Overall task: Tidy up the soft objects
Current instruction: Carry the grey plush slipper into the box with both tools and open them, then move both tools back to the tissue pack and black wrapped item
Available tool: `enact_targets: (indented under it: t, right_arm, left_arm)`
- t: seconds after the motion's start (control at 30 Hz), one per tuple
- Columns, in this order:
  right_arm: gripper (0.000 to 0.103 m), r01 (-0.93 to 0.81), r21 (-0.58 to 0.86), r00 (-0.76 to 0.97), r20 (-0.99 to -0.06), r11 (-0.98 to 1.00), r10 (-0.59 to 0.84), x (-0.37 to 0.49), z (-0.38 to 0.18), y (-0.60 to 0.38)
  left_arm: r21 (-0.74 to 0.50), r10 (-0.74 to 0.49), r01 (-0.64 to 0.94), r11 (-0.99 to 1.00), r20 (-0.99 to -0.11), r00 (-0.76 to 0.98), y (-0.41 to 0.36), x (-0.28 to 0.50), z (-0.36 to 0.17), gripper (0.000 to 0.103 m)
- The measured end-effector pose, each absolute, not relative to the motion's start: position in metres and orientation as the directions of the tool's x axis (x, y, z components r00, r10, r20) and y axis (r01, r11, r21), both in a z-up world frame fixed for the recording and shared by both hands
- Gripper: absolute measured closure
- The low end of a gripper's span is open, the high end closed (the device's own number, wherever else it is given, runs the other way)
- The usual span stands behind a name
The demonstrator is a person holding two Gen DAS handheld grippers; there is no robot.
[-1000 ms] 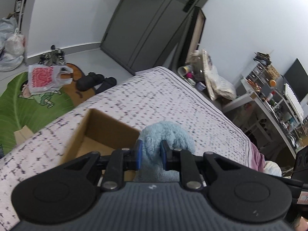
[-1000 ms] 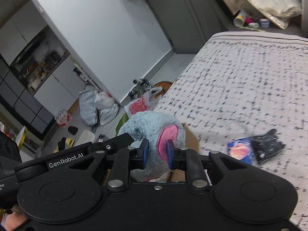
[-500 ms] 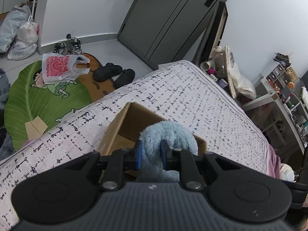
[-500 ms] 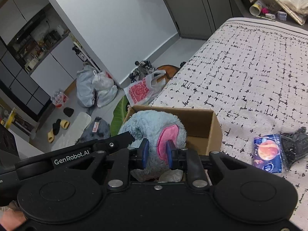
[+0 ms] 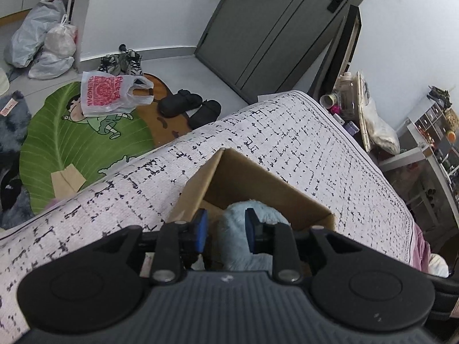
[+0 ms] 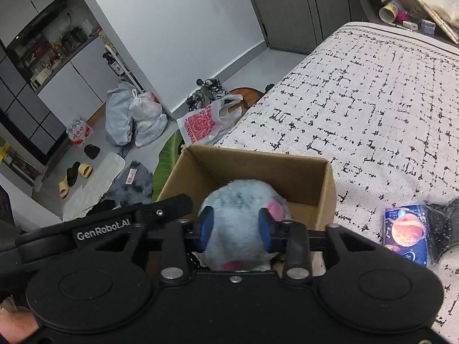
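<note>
- Left gripper (image 5: 225, 230): jaws opening, blue pads spread. The left pad stands clear of the plush toy (image 5: 252, 238); the right pad lies against or just in front of the fur, contact not clear.
- Right gripper (image 6: 234, 226): jaws opening. The toy's pale blue body with its pink ear patch (image 6: 239, 215) sits between the pads and fills the gap; both pads lie at the fur's edge, and whether they press cannot be told.
- Plush toy sits down inside the cardboard box (image 6: 328, 183), its top at about rim height in the right view.
- Box: open top, upright walls, resting on the bed (image 5: 287, 132). The far inner wall is bare, and free space shows behind the toy and to its left.
- Box stands near the bed's edge; in the right view its left corner reaches the drop toward the green leaf rug (image 5: 57, 146).
- To the right of the box, apart from it, a blue printed pack (image 6: 407, 235) touches a black crinkled item (image 6: 444, 226) on the cover.
- Beyond the box the bedcover runs flat and open to its far edge.
- Floor beyond: red-printed plastic bag (image 5: 106, 94), black slippers (image 5: 189, 106), tied bags (image 6: 134, 117) by the wall.
</note>
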State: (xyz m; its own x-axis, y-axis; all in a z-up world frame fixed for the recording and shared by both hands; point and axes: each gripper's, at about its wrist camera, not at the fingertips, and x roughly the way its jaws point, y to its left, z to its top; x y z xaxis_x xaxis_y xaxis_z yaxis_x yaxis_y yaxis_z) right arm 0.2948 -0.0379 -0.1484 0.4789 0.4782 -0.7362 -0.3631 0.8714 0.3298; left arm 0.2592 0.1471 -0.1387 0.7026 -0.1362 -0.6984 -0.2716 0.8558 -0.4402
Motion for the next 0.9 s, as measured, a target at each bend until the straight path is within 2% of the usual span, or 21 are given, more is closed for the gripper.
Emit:
enact_targets:
  t: [0.07,0.13,0.17,0.23,0.3,0.53,0.7,0.9]
  right_arm:
    - [0.054,-0.357,0.347,0.484,-0.725,0.867,0.49,0.291,-0.143,-0.044]
    - [0.048,-0.358,0.357,0.493,-0.712,0.863,0.499,0.287,-0.138,-0.05]
    - [0.046,-0.36,0.361,0.497,-0.706,0.86,0.505,0.284,-0.134,-0.054]
    - [0.035,-0.363,0.37,0.508,-0.69,0.855,0.515,0.279,-0.128,-0.061]
    - [0.026,-0.371,0.368,0.52,-0.678,0.853,0.519,0.273,-0.123,-0.067]
    - [0.009,-0.395,0.349,0.539,-0.661,0.85,0.522,0.25,-0.11,-0.089]
    - [0.001,-0.417,0.325,0.553,-0.651,0.849,0.521,0.236,-0.104,-0.107]
    - [0.0,-0.385,0.334,0.574,-0.643,0.86,0.507,0.227,-0.105,-0.133]
  left_arm:
    - [-0.435,-0.115,-0.278,0.856,-0.686,0.718,0.145,0.252,-0.13,0.067]
    - [-0.413,-0.074,-0.296,0.861,-0.679,0.73,0.141,0.245,-0.121,0.049]
    - [-0.402,-0.052,-0.308,0.862,-0.675,0.736,0.139,0.241,-0.116,0.045]
    - [-0.394,-0.022,-0.318,0.862,-0.657,0.754,0.137,0.233,-0.108,0.031]
    - [-0.376,0.003,-0.316,0.871,-0.639,0.769,0.132,0.224,-0.099,0.026]
    - [-0.314,0.043,-0.294,0.903,-0.614,0.788,0.11,0.195,-0.082,0.011]
    - [-0.276,0.074,-0.288,0.917,-0.591,0.803,0.099,0.178,-0.08,0.008]
    - [-0.207,0.097,-0.273,0.94,-0.604,0.791,0.086,0.17,-0.082,0.006]
